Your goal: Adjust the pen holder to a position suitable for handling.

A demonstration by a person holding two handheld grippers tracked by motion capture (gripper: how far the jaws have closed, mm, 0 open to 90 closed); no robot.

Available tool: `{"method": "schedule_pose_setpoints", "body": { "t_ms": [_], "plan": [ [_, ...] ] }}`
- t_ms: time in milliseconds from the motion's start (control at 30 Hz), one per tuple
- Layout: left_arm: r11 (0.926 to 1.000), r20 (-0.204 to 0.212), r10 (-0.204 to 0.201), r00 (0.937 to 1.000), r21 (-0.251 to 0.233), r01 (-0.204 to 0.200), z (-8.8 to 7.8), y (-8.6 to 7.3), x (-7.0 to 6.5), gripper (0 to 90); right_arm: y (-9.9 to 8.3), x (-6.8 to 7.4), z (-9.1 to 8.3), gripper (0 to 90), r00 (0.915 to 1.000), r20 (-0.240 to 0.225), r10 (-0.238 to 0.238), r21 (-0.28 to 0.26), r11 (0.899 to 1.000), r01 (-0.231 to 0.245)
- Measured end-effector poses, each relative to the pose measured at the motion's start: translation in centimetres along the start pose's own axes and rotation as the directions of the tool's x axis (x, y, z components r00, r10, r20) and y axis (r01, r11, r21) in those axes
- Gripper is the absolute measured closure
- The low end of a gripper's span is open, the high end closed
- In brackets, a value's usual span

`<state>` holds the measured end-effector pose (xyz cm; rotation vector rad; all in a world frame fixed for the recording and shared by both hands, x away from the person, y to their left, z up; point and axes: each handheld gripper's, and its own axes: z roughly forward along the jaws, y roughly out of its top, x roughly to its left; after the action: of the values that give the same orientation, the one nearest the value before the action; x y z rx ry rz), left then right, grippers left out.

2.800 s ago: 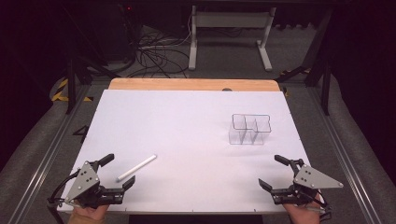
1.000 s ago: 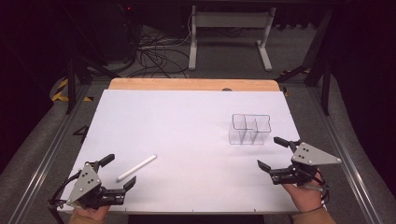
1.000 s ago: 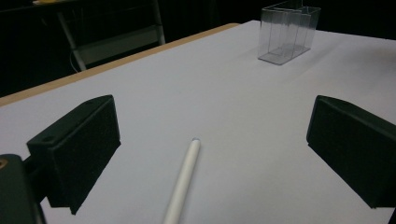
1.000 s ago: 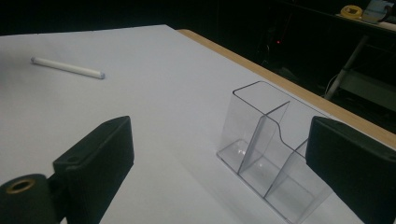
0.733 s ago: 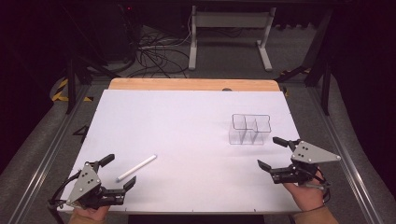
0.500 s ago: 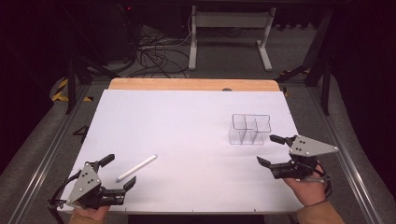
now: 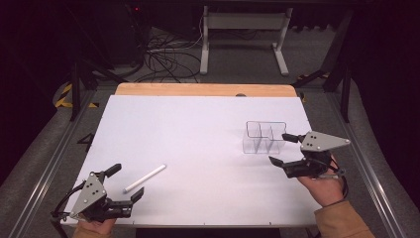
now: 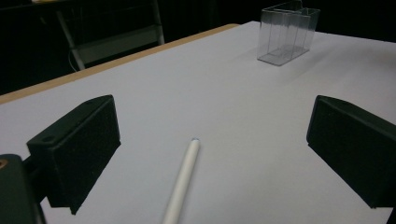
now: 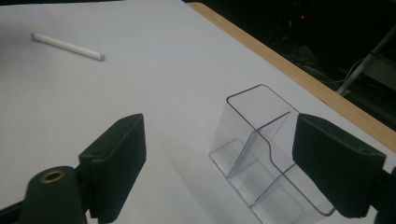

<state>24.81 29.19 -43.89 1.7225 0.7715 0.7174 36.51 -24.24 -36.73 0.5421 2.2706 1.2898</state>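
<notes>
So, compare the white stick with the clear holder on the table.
The white stick lies flat; the clear holder stands upright. The stick is opaque, solid and slim; the holder is see-through, boxy, divided into compartments. The stick sits near-left, the holder far-right. Both rest on the white table, ungripped.

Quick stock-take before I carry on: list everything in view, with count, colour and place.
pen: one, white, lying on the sheet near the left front, between the left tool's open jaws
clear organizer: one, transparent, divided into compartments, empty, right side of the sheet
sheet: one, white, covering the table
table edge: one, wooden, along the far side
desk frame: one, white, on the floor beyond
cables: several, black, on the floor
left tool: one, black, open, front left
right tool: one, black, open, beside the organizer
</notes>
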Motion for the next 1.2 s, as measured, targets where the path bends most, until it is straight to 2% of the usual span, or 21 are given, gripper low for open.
{"method": "schedule_pose_setpoints", "body": {
  "t_ms": [467,733,900,1033,1200],
  "plan": [
    [1.0000,-0.001,-0.001,1.0000,0.002,0.001,0.0,0.0,0.1,3.5,1.4,-1.8,1.8,18.0,0.9995,-0.011,-0.029,0.057,0.998,0.029],
    [1.0000,-0.002,0.001,1.0000,0.003,-0.001,0.0,-0.1,0.1,3.5,1.7,-2.0,2.5,18.3,0.9987,-0.019,-0.046,0.073,0.996,0.047],
    [1.0000,-0.003,0.001,1.0000,0.002,-0.001,0.0,0.0,0.1,3.5,1.8,-2.2,2.8,20.7,0.9965,-0.032,-0.078,0.095,0.992,0.081],
    [1.0000,-0.001,-0.001,1.0000,0.002,0.001,0.0,0.0,0.1,3.5,1.9,-2.4,2.9,22.2,0.9970,-0.040,-0.067,0.099,0.993,0.071],
    [0.9999,0.006,-0.014,0.9999,-0.004,0.014,0.0,-0.1,0.2,3.5,2.0,-2.6,3.4,27.0,0.9959,-0.080,-0.043,0.132,0.990,0.053]
  ]
}}
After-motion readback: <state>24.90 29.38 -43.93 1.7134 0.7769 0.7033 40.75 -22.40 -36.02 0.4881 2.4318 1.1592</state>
